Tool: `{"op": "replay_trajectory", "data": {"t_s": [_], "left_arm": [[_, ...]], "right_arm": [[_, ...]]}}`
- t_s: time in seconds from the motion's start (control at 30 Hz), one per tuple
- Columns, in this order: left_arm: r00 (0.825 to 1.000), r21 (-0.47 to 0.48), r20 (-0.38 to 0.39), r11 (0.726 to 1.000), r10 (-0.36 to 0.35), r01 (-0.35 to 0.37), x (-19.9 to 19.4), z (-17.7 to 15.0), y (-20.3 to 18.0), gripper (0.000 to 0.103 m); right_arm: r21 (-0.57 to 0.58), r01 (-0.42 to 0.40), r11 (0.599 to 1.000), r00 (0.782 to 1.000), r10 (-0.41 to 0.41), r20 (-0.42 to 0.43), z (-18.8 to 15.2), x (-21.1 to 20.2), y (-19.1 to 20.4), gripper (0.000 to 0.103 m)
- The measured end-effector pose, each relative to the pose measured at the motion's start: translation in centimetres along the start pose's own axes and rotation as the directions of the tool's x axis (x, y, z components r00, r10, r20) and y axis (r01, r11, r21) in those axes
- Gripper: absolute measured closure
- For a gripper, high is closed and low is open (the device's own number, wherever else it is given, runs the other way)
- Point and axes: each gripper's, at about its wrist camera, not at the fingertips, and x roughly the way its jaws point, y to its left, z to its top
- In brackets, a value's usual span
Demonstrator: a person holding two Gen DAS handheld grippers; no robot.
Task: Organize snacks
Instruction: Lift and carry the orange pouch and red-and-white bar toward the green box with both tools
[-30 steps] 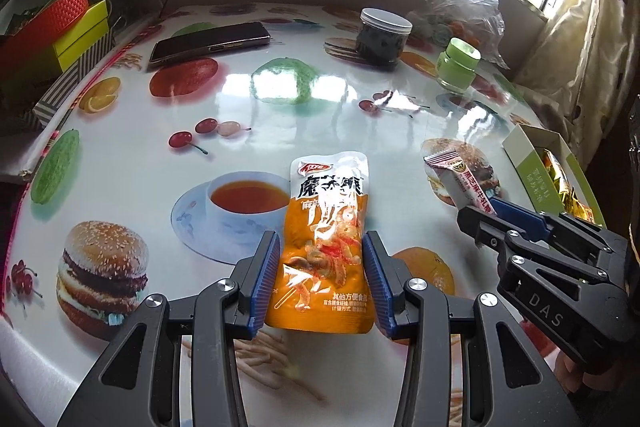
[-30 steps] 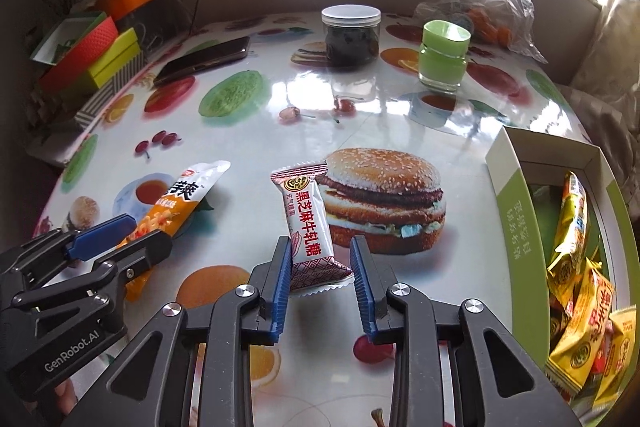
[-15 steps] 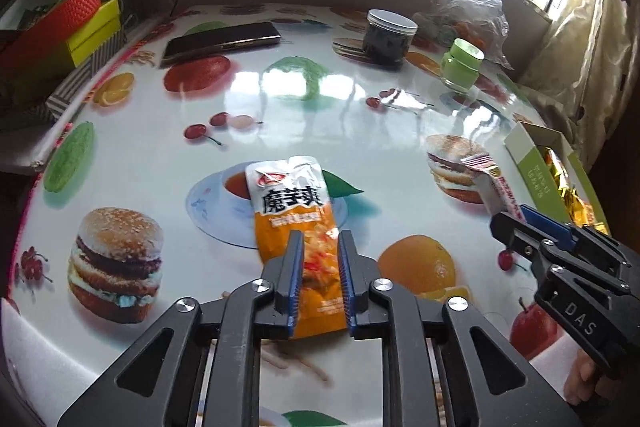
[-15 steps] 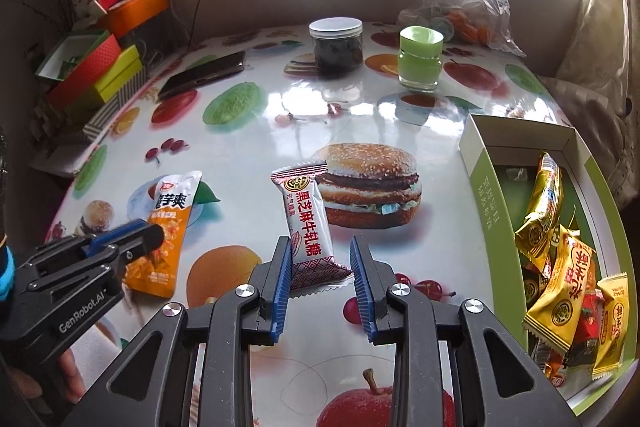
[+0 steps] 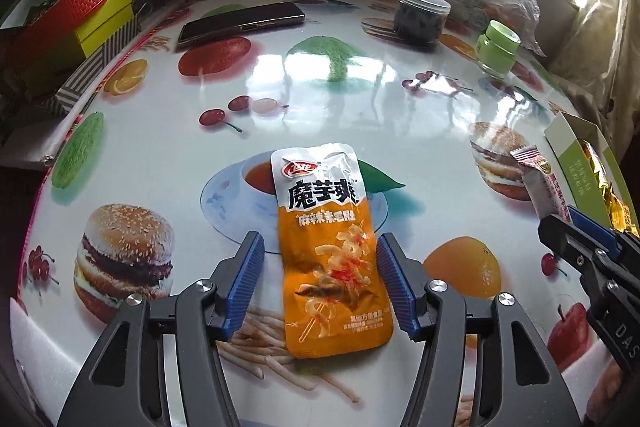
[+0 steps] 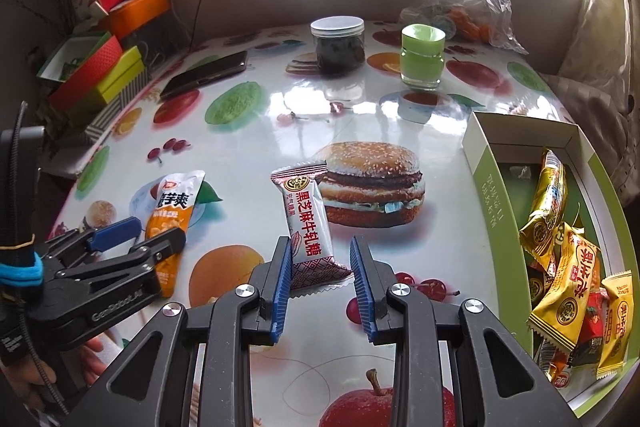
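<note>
Left gripper (image 5: 320,283) spread wide astride the flat orange foil snack pouch (image 5: 330,251) lying on the glossy fruit-print table (image 5: 360,95), right gripper (image 6: 320,281) narrowly bracketing the white-and-maroon candy packet (image 6: 308,223), apparently unclamped, likely bound for the green-and-white cardboard box (image 6: 490,183) on the right.

You can read "魔芋爽" and "麻辣素毛肚" on the orange pouch (image 5: 330,255), "黑芝麻牛轧糖" on the white candy bar (image 6: 307,223), "GenRobot.AI" on the left gripper (image 6: 138,234) and "DAS" on the right gripper (image 5: 560,223).
</note>
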Motion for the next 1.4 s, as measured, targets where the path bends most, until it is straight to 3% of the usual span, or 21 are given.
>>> {"op": "replay_trajectory", "data": {"t_s": [0.1, 0.13, 0.17, 0.47, 0.93, 1.4], "left_arm": [[1.000, 0.027, 0.009, 0.999, 0.026, -0.026, 0.1, 0.0, -0.4, 0.044], [1.000, 0.028, 0.011, 0.999, 0.022, -0.023, 0.1, 0.0, -0.4, 0.045], [1.000, 0.024, 0.012, 0.999, 0.020, -0.020, 0.1, 0.0, -0.3, 0.054], [1.000, 0.005, 0.023, 1.000, -0.008, 0.008, -0.3, 0.0, 0.0, 0.065], [0.993, 0.047, 0.082, 0.996, -0.082, 0.078, -3.5, 0.2, -1.9, 0.065], [0.980, 0.139, 0.127, 0.981, -0.156, 0.138, -6.6, 0.5, -6.0, 0.065]], "right_arm": [[0.000, -0.001, 1.000, 1.000, 0.001, 0.002, 0.0, -0.1, 0.0, 0.075], [0.001, -0.001, 1.000, 1.000, 0.001, 0.002, 0.0, 0.0, 0.0, 0.075], [0.002, -0.001, 1.000, 1.000, 0.001, 0.002, -0.1, -0.1, -0.1, 0.075], [0.003, -0.002, 1.000, 1.000, 0.002, 0.006, -0.2, -0.2, -0.1, 0.075], [0.024, 0.004, 1.000, 0.999, -0.005, 0.043, -0.6, -2.2, -0.7, 0.075], [0.098, 0.053, 0.994, 0.993, -0.063, 0.096, -1.3, -5.9, -4.0, 0.075]]}}
